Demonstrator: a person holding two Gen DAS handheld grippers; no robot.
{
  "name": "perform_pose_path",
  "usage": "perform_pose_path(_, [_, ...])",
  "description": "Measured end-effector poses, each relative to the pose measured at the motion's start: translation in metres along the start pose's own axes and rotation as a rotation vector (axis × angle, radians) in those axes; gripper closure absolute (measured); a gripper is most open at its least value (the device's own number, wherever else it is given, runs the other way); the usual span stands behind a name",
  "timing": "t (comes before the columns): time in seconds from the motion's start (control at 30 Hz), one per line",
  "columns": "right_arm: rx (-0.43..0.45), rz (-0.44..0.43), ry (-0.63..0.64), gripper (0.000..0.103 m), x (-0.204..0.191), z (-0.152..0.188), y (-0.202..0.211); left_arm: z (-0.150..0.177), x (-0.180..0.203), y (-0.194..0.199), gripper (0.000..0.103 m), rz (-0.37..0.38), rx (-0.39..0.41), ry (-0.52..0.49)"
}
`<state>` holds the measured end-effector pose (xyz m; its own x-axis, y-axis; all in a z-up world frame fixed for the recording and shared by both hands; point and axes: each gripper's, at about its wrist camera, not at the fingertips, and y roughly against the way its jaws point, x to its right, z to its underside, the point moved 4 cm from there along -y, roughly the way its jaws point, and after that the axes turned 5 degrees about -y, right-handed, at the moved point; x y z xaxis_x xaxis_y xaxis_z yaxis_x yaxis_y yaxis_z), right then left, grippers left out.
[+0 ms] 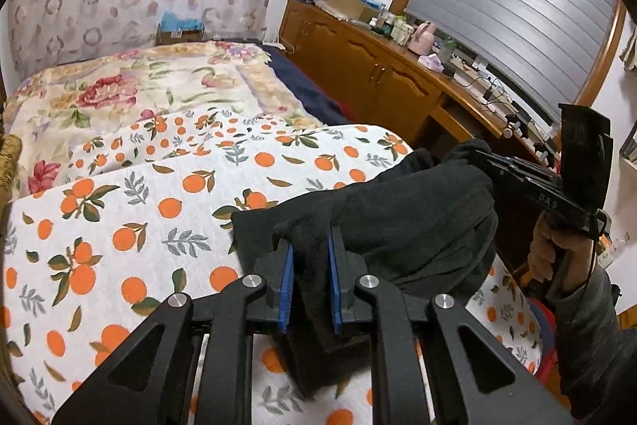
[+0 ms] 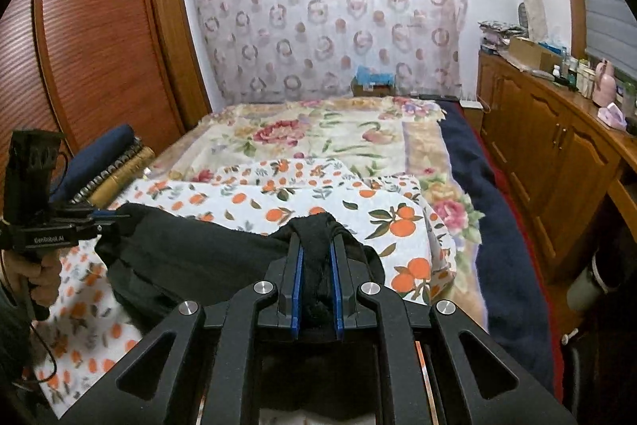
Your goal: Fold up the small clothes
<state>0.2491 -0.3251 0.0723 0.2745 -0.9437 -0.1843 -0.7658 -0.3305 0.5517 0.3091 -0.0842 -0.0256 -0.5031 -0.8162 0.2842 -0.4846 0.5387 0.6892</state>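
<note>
A dark fleece garment (image 1: 402, 222) hangs above the near end of a bed (image 1: 119, 226) covered in an orange-print sheet. The left tool (image 1: 310, 267) and right tool (image 2: 316, 257) each pinch one edge. Only thin bunched fabric is gripped, so tugging apart could slip it free.

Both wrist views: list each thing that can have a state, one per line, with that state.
Left gripper: shut on the black garment.
Right gripper: shut on the black garment.
Black garment: bunched, unfolded, held between both grippers over the orange-print sheet.
Cabinet doors: closed.
Wardrobe door: closed.
Window shutter: lowered.
</note>
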Motion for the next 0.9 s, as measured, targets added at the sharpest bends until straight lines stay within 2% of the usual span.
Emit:
perform_pose_path(0.07, [-0.003,0.000,-0.001,0.091,0.001,-0.003,-0.006,0.000,-0.001,-0.003,0.085,0.007,-0.015,0.006])
perform_pose_path(0.13, [0.008,0.001,0.005,0.086,0.001,-0.008,0.002,-0.001,-0.001,0.001,0.081,0.012,-0.013,-0.007])
perform_pose_path(0.17, [0.017,0.013,0.010,0.082,0.001,-0.010,0.006,-0.002,0.000,0.005,0.071,0.008,-0.004,-0.016])
perform_pose_path(0.2, [0.033,0.036,0.016,0.069,0.001,-0.010,0.014,-0.003,0.001,0.009,0.056,-0.005,0.011,-0.029])
perform_pose_path(0.23, [0.045,0.054,0.021,0.057,0.002,-0.012,0.018,-0.003,0.001,0.015,0.052,-0.021,0.029,-0.048])
perform_pose_path(0.3, [0.057,0.049,0.030,0.055,0.002,-0.012,0.029,0.000,0.001,0.026,0.032,-0.029,0.040,-0.071])
perform_pose_path(0.37, [0.058,0.059,0.048,0.053,0.000,-0.007,0.038,0.004,-0.001,0.031,0.024,-0.025,0.041,-0.071])
perform_pose_path(0.5, [0.022,0.038,0.090,0.049,0.000,0.011,0.044,0.021,-0.004,0.027,0.024,-0.028,-0.011,-0.092])
perform_pose_path(0.63, [-0.067,0.021,0.116,0.049,-0.001,0.020,0.018,0.030,-0.004,0.001,0.024,-0.043,-0.084,-0.110])
perform_pose_path(0.73, [-0.087,-0.026,0.103,0.049,-0.001,0.011,-0.003,0.027,-0.002,-0.015,0.024,-0.025,-0.109,-0.110])
perform_pose_path(0.9, [-0.087,-0.092,0.095,0.049,0.002,-0.010,-0.028,0.007,-0.006,-0.033,0.024,-0.048,-0.101,-0.114])
